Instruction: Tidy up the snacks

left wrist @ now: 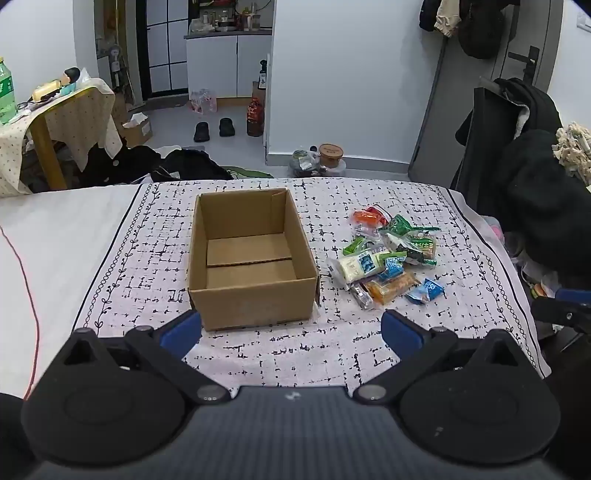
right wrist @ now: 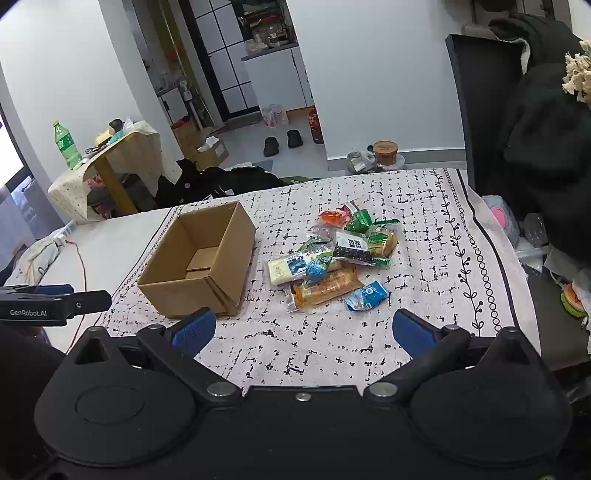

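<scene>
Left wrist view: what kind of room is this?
Likely a small studio flat. The cardboard box and snack pile lie on a patterned cloth over what looks like a bed. Behind are slippers on the floor, coats hung by the door, and a kitchenette counter.

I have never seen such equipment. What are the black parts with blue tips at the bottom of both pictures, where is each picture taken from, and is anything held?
There is no robot arm. A person carries a hand-held two-finger gripper in each hand, and each gripper has a wide-angle camera looking forward along its blue-padded fingers.

One picture comes from the left gripper, the other from the right gripper. Both stand wide open and hold nothing.

On the white cloth with black marks stands an open brown cardboard box, empty inside. Beside it, toward the right gripper's side, lies a loose pile of small wrapped snacks in green, orange, blue and white wrappers. In the right picture, the left gripper also shows at the left edge.
</scene>
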{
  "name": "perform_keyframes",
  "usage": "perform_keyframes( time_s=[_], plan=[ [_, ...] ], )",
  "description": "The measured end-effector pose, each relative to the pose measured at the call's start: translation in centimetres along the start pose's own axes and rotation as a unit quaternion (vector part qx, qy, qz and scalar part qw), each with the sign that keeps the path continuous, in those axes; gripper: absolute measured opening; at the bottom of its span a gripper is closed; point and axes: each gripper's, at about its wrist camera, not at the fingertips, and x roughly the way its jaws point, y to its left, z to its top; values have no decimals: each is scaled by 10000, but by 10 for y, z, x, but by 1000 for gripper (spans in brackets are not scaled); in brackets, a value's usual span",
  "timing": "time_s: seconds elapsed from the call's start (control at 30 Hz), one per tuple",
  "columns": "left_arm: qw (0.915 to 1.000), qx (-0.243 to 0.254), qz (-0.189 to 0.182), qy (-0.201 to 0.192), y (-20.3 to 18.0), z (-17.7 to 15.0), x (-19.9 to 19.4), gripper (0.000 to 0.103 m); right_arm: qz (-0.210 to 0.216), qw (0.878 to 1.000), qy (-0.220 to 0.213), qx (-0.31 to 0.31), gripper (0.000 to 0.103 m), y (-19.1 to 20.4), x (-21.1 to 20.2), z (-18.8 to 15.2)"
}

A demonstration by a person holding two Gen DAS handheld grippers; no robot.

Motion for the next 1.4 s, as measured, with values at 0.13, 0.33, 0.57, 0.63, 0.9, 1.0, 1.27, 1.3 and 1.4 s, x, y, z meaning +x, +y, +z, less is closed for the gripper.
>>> perform_keyframes(
  time_s=[0.13, 0.33, 0.57, 0.63, 0.9, 1.0, 1.27, 1.3, 1.4],
  plan=[
    [10000, -7, -13, 44, -1, 0, 1, 103, 11, 10000, -32, -1, 103, 2, -3, 1],
    [10000, 3, -53, 22, -6, 2, -3, 103, -43, 9999, -17, -150, 103, 5, 0, -3],
    [9999, 32, -103, 2, -5, 2, -3, 103, -70, 9999, 39, -118, 103, 7, 1, 0],
    [9999, 28, -104, 9, -4, 1, -2, 103, -56, 9999, 34, -105, 103, 8, 0, 0],
    [9999, 15, -103, -3, -4, 1, -5, 103, -71, 9999, 10, -127, 103, 9, -1, 1],
    [9999, 8, -107, -8, -4, 2, -5, 103, -88, 9999, 7, -130, 103, 8, -1, 2],
    [9999, -8, -153, -54, -6, 2, -8, 103, -83, 9999, -26, -145, 103, 9, -4, 3],
    [9999, -6, -160, -61, -7, 2, -8, 103, -87, 9999, -29, -146, 103, 10, -4, 2],
    [9998, 5, -164, -71, -8, 3, -9, 103, -90, 9998, -35, -147, 103, 9, -4, 2]
  ],
)
